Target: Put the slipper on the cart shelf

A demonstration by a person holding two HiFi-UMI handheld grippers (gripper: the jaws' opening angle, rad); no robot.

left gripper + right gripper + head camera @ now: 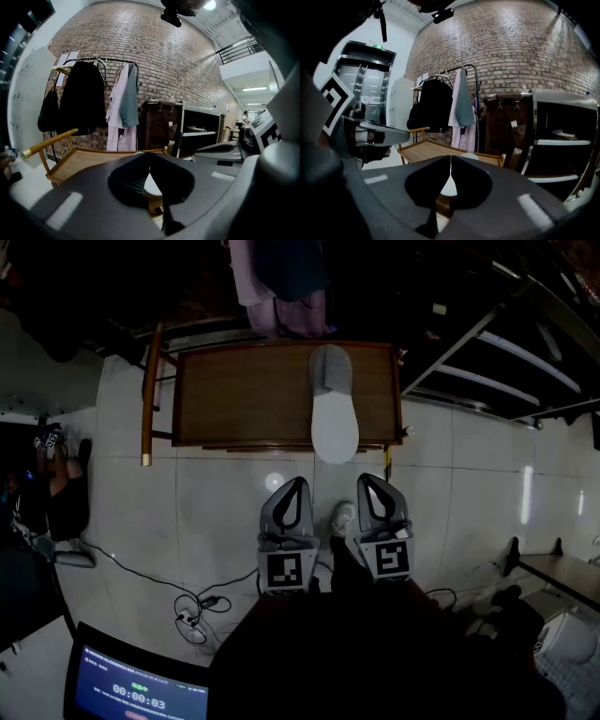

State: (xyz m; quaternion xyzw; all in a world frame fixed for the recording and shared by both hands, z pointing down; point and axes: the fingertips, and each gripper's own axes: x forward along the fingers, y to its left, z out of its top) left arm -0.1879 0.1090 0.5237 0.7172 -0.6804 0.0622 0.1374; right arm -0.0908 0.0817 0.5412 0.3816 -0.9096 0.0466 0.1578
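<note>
Jaws shut, empty on right hand-held gripper (366, 480) & left hand-held gripper (296, 483). Both short of slipper (333, 407), lying on wooden cart (234, 395), heel overhanging front edge. Risk: knocked to floor (216, 507) if nudged w/ closed tips.

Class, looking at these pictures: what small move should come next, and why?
Probably open the right gripper and ease it toward the grey-and-white slipper. That gripper and the left gripper are shut and empty over the floor, and the slipper's near end overhangs the wooden cart top just ahead of the right one.
</note>
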